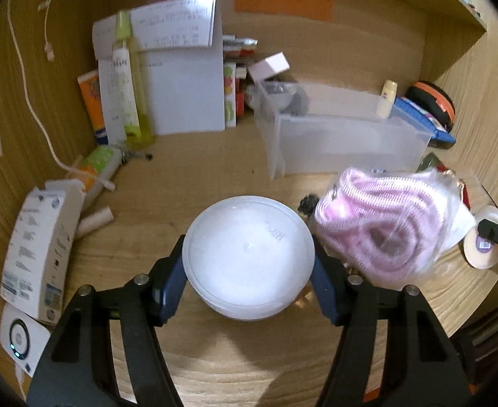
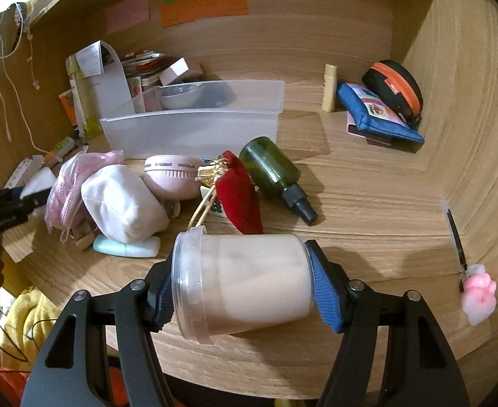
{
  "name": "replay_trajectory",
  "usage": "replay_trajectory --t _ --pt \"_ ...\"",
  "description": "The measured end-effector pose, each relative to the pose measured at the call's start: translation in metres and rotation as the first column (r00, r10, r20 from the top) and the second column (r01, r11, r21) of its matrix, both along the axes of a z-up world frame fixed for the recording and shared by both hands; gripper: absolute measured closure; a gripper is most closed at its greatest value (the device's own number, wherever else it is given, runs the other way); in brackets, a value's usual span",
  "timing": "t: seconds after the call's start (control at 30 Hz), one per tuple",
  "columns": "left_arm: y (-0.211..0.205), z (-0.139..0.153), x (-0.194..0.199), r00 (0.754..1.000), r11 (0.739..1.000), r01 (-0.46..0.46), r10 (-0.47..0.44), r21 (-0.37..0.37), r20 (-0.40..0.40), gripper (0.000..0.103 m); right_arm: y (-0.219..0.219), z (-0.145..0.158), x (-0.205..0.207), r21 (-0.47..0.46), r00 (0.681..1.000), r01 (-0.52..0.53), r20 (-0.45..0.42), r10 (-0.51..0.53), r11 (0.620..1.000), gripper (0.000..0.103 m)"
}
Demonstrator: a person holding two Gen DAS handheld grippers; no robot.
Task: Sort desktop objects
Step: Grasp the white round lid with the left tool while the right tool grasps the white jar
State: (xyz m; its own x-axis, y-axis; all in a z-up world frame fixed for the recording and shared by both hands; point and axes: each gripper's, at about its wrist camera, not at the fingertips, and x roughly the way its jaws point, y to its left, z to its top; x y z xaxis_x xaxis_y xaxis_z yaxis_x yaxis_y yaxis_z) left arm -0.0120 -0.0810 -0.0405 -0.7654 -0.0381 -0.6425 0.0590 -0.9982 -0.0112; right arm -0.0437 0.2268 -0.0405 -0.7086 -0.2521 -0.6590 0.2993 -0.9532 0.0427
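My left gripper (image 1: 249,268) is shut on a round white plastic bowl (image 1: 249,254), held above the wooden desk (image 1: 181,203). My right gripper (image 2: 242,281) is shut on a clear lidded jar (image 2: 245,285) filled with beige pads, held on its side above the desk's front edge. A clear plastic organizer bin (image 1: 344,135) stands at the back middle; it also shows in the right wrist view (image 2: 194,125). A bagged pink coil (image 1: 384,227) lies right of the bowl.
A pile lies mid-desk: white pouch (image 2: 123,203), pink case (image 2: 170,176), red pouch (image 2: 242,200), green spray bottle (image 2: 272,173). Blue pouch (image 2: 374,112) and black-orange case (image 2: 394,88) sit back right. Papers (image 1: 181,84), tubes and a white box (image 1: 38,251) crowd the left. A pink figure (image 2: 479,295) lies far right.
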Motion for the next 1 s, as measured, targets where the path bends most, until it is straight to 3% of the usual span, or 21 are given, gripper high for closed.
replay_trajectory --t 0.53,1.0 --pt "0.008 0.051 -0.023 0.996 0.999 0.048 -0.049 -0.007 -0.081 0.038 0.003 0.059 -0.018 -0.002 0.993 -0.027 -0.115 0.027 1.0 0.039" --pt "0.01 0.07 -0.077 0.995 0.998 0.063 -0.062 0.009 -0.075 0.038 -0.024 0.084 -0.081 0.0 0.981 -0.13 -0.146 0.129 0.991 0.04"
